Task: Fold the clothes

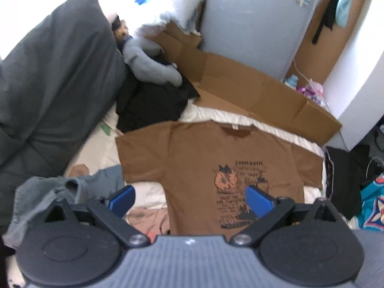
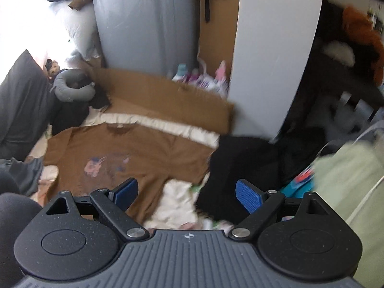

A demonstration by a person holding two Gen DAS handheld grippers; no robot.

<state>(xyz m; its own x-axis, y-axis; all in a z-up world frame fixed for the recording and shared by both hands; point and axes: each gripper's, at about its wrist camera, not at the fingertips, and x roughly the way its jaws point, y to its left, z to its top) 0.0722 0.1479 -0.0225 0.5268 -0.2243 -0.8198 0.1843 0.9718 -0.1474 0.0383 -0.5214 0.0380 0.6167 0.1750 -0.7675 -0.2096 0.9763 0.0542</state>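
Brown T-shirt (image 1: 204, 168) lies spread flat, print side up, on a pale bedsheet (image 1: 146, 192). Long axis runs collar to hem: in the left wrist view the collar (image 1: 236, 130) points to 12 o'clock and the hem runs out of sight at 6 o'clock, under the tool body. Sleeves reach out toward 9 and 3 o'clock. Dark and orange print sits on the chest, right of centre in that view.

Left gripper (image 1: 190, 200): jaws spread wide, nothing between the blue pads. It hangs over the lower half of the shirt; the right pad overlaps the print, the left pad is over bare sheet just off the shirt's side edge. Contact with the cloth cannot be told.

Right gripper (image 2: 187, 195): jaws also wide apart, empty. In the right wrist view the shirt (image 2: 124, 153) lies at 10 to 11 o'clock of the tool, collar up-left. The left pad overlaps the shirt's near corner; the right pad is over a black garment (image 2: 230, 165) at 2 o'clock. This view is motion-blurred.

Surroundings: flattened cardboard (image 1: 252, 91) beyond the collar at 12 to 1 o'clock; dark grey pillow (image 1: 52, 72) at 10 o'clock; grey neck cushion (image 1: 151, 64) at 11 o'clock; crumpled grey garment (image 1: 52, 192) at 8 o'clock, just beside the left pad.
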